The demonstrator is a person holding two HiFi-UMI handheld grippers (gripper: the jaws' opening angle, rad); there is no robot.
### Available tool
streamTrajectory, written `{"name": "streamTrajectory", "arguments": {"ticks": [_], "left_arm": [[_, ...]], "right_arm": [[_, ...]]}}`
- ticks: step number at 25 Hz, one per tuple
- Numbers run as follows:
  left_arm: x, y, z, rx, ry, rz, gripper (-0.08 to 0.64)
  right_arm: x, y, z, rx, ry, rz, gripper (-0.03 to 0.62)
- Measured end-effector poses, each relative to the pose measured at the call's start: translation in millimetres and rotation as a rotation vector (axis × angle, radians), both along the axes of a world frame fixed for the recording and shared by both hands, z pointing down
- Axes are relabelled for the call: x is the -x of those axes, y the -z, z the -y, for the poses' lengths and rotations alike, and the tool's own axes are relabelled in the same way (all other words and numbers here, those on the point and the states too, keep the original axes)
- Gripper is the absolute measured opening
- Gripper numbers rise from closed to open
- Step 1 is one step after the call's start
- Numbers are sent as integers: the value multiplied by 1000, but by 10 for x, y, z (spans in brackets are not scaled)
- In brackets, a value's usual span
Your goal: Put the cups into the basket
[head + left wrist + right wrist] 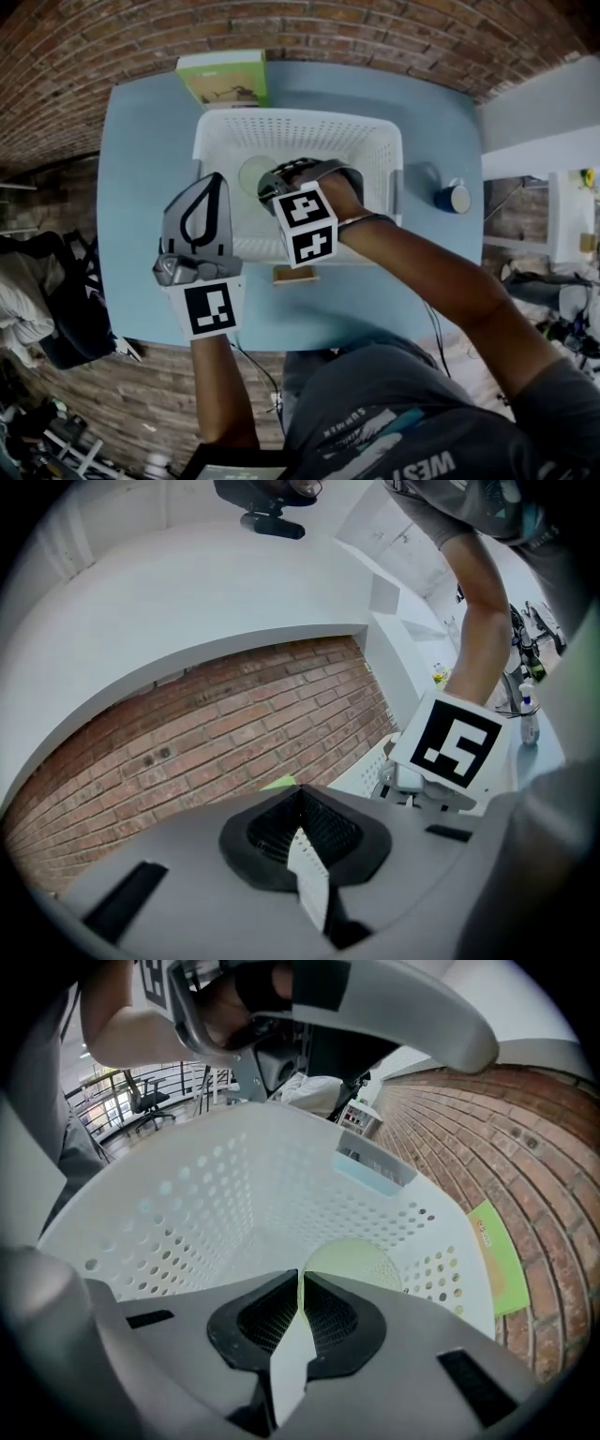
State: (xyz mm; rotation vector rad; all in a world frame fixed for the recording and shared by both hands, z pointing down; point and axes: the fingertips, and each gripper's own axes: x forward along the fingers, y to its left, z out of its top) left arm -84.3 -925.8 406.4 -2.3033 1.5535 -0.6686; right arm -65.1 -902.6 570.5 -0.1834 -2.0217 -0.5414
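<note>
Looking from head view: your right tongs (272,183) reach inside basket (300,122), tips at green cup (251,173). Blue cup (455,197) stands on bench (141,187) right of basket, well apart, nearer your right hand.
Left gripper view: your left tongs (300,794) closed, empty, aimed at brick wall (234,724), away from both cups.
Right gripper view: tongs closed, seemingly pinching green cup wall; cup low in basket, just right of tips.

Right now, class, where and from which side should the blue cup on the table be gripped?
Pinch the blue cup by its rim, one jaw inside, coming from above: it seems to stand upright, mouth up, on the table right of the basket.
</note>
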Motion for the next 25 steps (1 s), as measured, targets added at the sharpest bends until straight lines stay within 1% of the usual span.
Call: {"name": "streamTrajectory", "arguments": {"ticks": [4,13,25], "left_arm": [[-25,-4,30,0,-4,15,0],[-13,-12,68,4,0,13,2],[-1,-7,81,2,1,10,0]], "right_arm": [[-3,-157,24,27,-3,-19,31],[-23,-458,28,84,-9,-67,31],[-43,-583,39,136,-36,-87,31]]}}
